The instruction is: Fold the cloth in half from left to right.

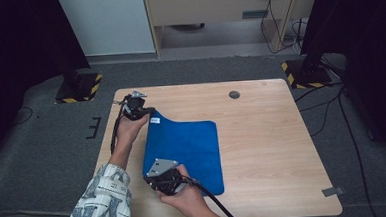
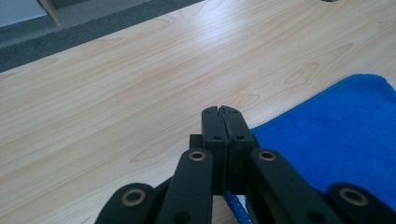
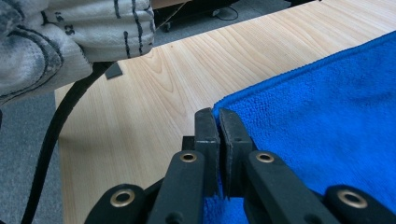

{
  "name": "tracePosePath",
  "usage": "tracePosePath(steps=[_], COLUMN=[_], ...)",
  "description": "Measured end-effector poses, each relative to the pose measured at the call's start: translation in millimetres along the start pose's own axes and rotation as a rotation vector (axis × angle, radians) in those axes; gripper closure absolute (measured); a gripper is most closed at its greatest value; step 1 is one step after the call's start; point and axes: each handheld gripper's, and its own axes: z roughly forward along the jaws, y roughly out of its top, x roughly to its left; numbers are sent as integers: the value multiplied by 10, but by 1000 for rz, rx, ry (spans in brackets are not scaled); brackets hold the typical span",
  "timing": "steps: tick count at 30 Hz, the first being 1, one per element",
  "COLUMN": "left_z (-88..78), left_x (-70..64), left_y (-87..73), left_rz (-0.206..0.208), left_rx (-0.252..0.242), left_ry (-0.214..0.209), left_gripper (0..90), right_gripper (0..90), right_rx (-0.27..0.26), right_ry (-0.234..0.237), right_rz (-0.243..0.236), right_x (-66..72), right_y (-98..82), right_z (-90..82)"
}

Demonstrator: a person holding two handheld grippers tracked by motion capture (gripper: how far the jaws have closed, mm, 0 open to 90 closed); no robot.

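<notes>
A blue cloth lies flat on the left half of the wooden table, with a small white label near its far left corner. My left gripper is shut on that far left corner; in the left gripper view the jaws meet with a strip of blue cloth pinched below them. My right gripper is shut on the near left corner. In the right gripper view its jaws clamp the edge of the cloth.
A round dark grommet sits near the table's far edge. Bare wood spreads to the right of the cloth. Two black stands with striped bases flank the table on the floor. A patterned sleeve and a black cable show at the left of the right gripper view.
</notes>
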Motion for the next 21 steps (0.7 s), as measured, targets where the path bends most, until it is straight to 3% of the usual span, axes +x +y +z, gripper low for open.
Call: tracePosePath(steps=[16,21], left_z=[209,271], left_x=[-302,-362], left_y=[129,133], left_rz=[13,0], left_rx=[-5,-8], left_ry=[-35,-53], left_gripper=[892,891], right_gripper=[876,876], right_rx=[3,16], right_ry=[-28,-38], right_rz=[18,16], right_x=[-107,-145], right_y=[-165,-211], right_z=[-211,-266])
